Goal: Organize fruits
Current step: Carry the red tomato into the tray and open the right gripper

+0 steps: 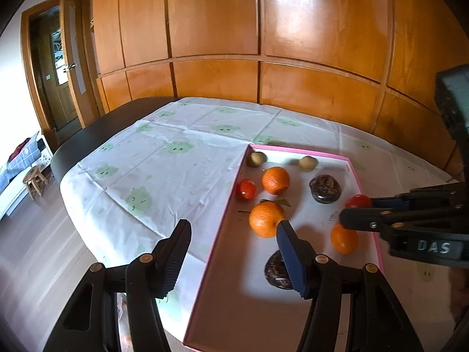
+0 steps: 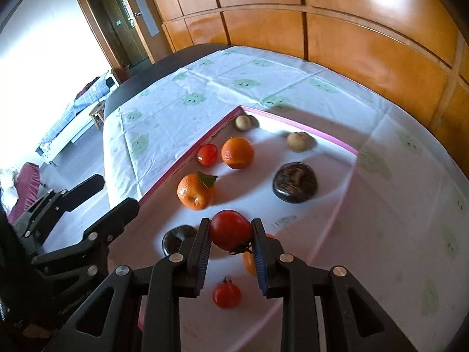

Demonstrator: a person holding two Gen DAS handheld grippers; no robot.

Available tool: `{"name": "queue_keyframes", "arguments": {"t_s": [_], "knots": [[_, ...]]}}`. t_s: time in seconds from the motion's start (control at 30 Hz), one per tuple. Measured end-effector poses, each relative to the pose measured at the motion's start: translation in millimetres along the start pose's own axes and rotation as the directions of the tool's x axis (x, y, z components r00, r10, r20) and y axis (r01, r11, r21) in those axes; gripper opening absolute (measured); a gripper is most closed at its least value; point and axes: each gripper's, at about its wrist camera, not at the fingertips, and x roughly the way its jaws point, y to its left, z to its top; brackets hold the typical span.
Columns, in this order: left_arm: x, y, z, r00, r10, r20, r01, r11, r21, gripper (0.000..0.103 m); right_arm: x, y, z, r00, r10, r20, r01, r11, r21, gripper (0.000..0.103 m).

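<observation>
The right gripper [image 2: 230, 236] is pointed steeply downward, its jaws clamped on a tomato [image 2: 230, 233]. The left gripper [image 1: 231, 252] is angled downward with jaws parted and nothing held between them.

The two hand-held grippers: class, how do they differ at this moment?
The right hand-held gripper is shut on a red tomato; the left hand-held gripper is open and holds nothing. The right is over the middle of the pink-edged tray; the left straddles its left wall. Both point down at the fruit.
</observation>
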Motion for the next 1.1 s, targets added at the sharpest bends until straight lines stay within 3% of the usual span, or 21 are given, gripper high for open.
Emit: {"name": "queue_keyframes", "arguments": {"t_s": [0.23,0.37,0.73,1.1], "knots": [[7.6,8.6,-2.6,1.000,0.014,-0.018,-0.014,1.000,-0.020,0.061,33.6,-2.6,3.4,0.998,0.002,-0.063,-0.001,1.000,0.021,0.028],[10.0,8.8,-4.1,1.000,0.014,-0.024,-0.015,1.000,-0.020,0.061,34.3,-8.0,1.0,0.998,0.021,-0.053,-0.018,0.999,0.051,0.029],[7.9,2.0,-3.0,1.000,0.009,-0.021,-0.009,1.000,-0.013,0.065,18.3,-11.2,-5.4,1.000,0.019,-0.010,-0.018,0.996,0.083,0.029],[-2.3,-9.9,-1.1,1.000,-0.018,-0.001,0.018,1.000,0.007,0.069,-20.1,-13.1,-27.3,0.995,-0.054,0.082,0.042,0.989,0.141,0.032]]}}
